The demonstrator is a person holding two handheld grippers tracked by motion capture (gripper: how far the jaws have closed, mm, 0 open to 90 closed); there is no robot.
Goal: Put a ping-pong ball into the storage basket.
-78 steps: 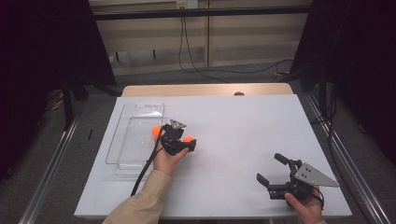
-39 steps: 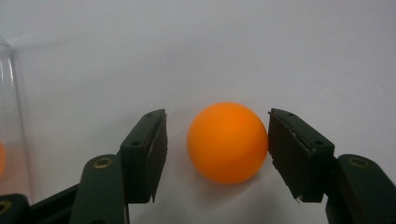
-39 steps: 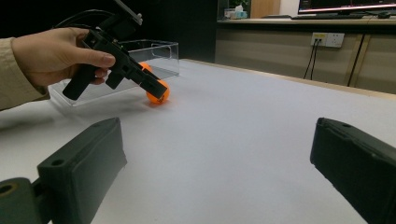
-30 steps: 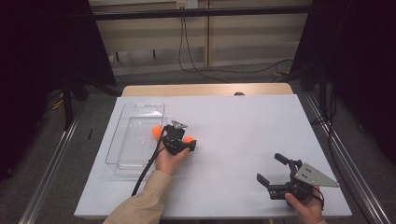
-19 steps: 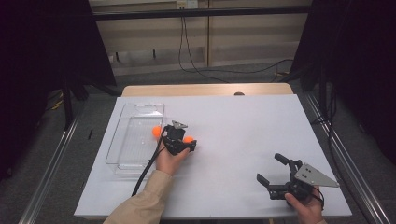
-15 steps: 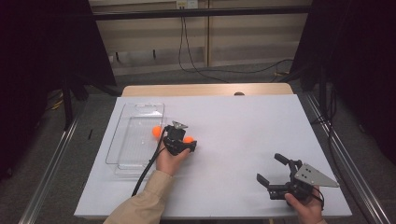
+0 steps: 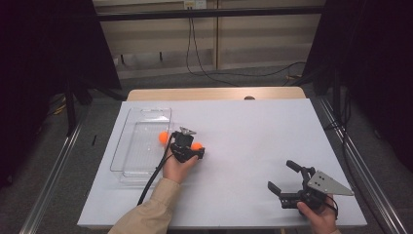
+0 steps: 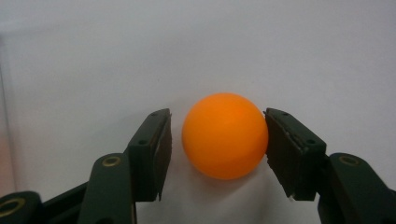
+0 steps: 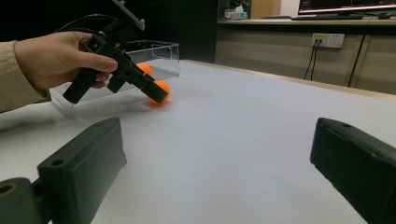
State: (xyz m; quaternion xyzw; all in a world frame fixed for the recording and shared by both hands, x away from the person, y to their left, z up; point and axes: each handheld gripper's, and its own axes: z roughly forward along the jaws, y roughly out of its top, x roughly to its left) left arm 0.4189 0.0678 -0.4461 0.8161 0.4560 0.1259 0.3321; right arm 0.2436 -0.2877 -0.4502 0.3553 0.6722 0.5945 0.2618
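Jaws of left gripper (image 8: 217,140) closing | orange ball (image 8: 225,135) between, small gap

The orange ball (image 8: 224,135) looked like smooth plastic with a soft, half-matt sheen. The left gripper (image 8: 217,140) had matt black plastic jaws with rough-edged pads. The surface (image 7: 253,131) was covered in a smooth, matt white sheet. At its 10 o'clock stood a tray (image 7: 127,161) of clear, glossy plastic. The sleeve (image 7: 141,217) was beige cloth.

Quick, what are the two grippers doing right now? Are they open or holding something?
Left gripper: jaws just closing around the orange ball, one pad touching, a gap at the other; not gripped yet.
Right gripper: wide open, holding nothing.
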